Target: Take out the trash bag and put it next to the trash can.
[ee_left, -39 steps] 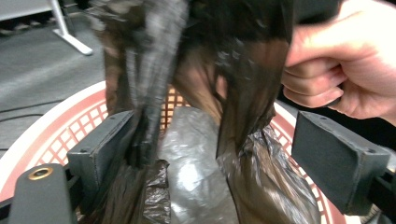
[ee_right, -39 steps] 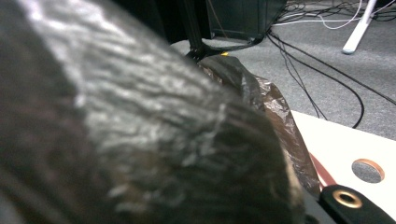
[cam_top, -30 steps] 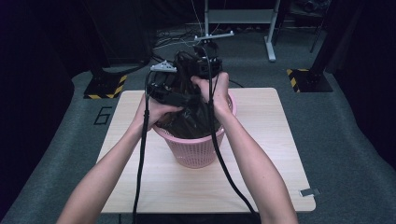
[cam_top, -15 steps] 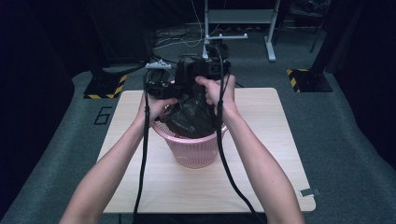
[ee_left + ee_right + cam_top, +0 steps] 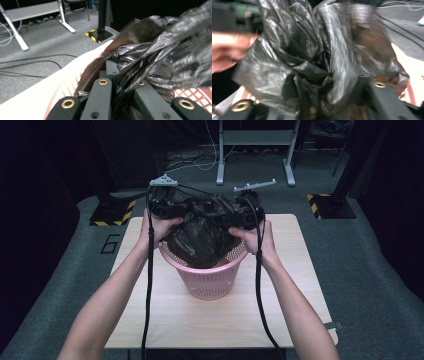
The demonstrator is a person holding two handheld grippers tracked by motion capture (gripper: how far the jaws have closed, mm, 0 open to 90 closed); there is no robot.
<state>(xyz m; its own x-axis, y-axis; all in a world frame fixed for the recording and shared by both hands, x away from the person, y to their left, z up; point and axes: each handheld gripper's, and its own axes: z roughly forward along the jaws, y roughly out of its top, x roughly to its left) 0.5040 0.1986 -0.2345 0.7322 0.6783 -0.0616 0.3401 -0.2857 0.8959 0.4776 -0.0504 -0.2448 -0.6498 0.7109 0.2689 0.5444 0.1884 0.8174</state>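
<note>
Over the pink basket (image 5: pixel 207 282), the left gripper (image 5: pixel 186 214) stays clamped on the black bag (image 5: pixel 200 240) while the right gripper (image 5: pixel 227 216), jaws just opening around its folds, should regrip lower, avoiding tears.

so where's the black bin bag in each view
high view: black bin bag at centre, bunched above the pink basket.
left gripper view: right half.
right gripper view: across the middle.
shared landmark: the pink basket's lattice, seen bottom right in the left gripper view.

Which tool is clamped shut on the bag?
The left tool, pinching the black plastic bag; the right tool's jaws have just been opening, bag between them.
</note>
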